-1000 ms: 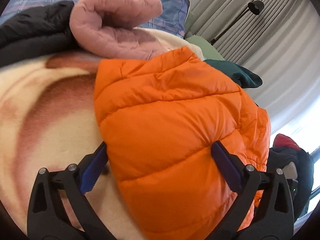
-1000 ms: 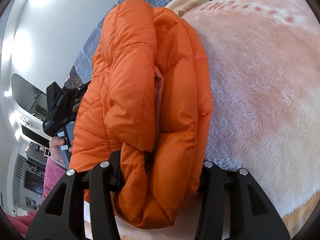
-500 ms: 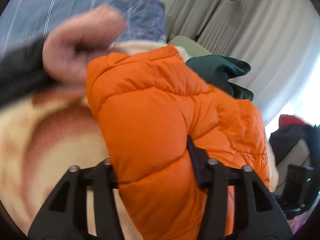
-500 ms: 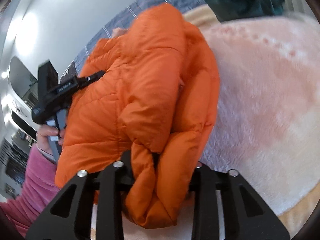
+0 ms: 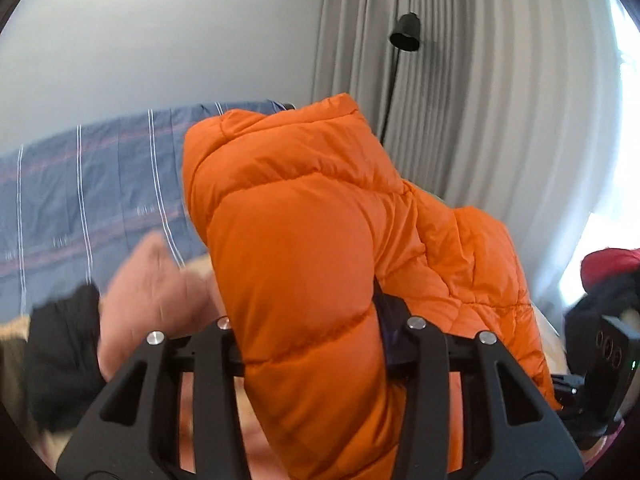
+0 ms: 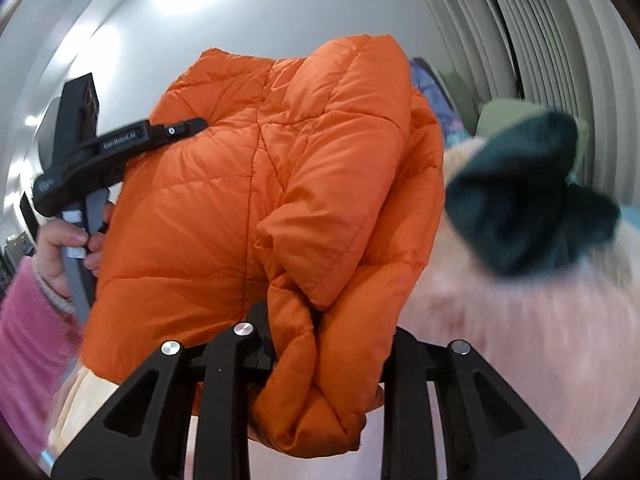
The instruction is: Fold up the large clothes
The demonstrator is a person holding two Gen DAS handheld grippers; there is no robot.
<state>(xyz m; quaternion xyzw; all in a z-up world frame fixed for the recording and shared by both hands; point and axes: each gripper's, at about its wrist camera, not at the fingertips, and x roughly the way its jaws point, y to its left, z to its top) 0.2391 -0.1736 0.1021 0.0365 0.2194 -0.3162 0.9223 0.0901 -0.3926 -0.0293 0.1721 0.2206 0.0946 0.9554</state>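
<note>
A folded orange puffer jacket is lifted off the bed between both grippers. My left gripper is shut on one end of the bundle. My right gripper is shut on the other end of the jacket, with bunched folds squeezed between its fingers. The left gripper and the hand that holds it show at the left of the right wrist view, against the jacket's far side.
A pink garment and a black one lie below left on the fluffy blanket. A dark green garment lies at right on the pink blanket. A blue striped bedspread, grey curtains and a floor lamp stand behind.
The left gripper has closed on the jacket. Both grippers have raised the bundle off the blanket and tilted upward, so wall and curtains now fill the background.
</note>
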